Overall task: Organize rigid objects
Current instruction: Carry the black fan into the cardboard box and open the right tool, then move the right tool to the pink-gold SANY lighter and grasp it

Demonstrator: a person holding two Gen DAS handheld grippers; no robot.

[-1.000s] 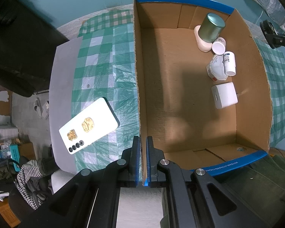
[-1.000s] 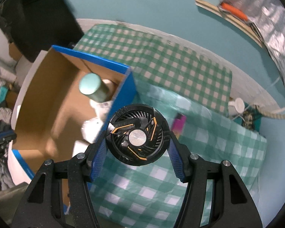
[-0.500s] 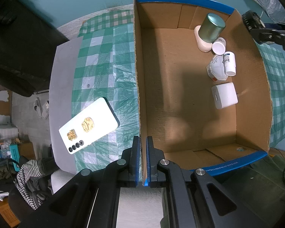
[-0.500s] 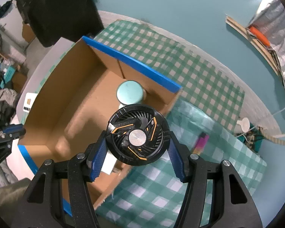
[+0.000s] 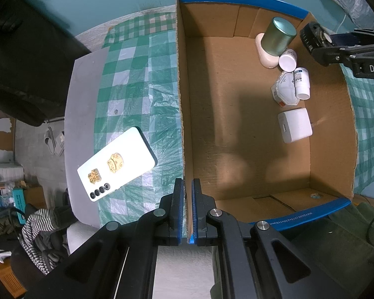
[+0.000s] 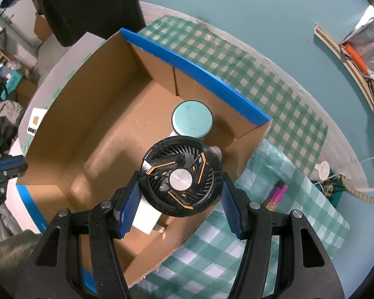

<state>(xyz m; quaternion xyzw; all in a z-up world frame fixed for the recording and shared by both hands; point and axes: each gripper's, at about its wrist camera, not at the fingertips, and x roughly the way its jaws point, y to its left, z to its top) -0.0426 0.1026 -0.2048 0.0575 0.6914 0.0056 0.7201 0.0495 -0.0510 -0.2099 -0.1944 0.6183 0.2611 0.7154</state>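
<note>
My left gripper [image 5: 187, 211] is shut on the near end of the left wall of an open cardboard box [image 5: 236, 99]. My right gripper [image 6: 180, 178] is shut on a round black fan [image 6: 180, 178] with orange marks and hangs over the box's [image 6: 99, 137] far right corner. The left wrist view shows that gripper [image 5: 319, 42] and the fan [image 5: 311, 37] at the box's right wall. Below the fan stand a teal tin [image 6: 192, 118], a white bottle [image 5: 301, 82] and a white cube [image 5: 295, 128]. A white-backed phone [image 5: 117, 164] lies on the cloth left of the box.
The box stands on a green checked cloth [image 5: 137, 74] over a grey table. A pink marker [image 6: 278, 194] lies on the cloth right of the box. A mask packet [image 5: 284, 89] and a pale oval case [image 5: 265, 54] lie by the tin. A dark garment hangs at the far left.
My right gripper has carried the fan leftward from over the cloth to above the box's right corner and has come into the left wrist view. The left gripper has stayed put.
</note>
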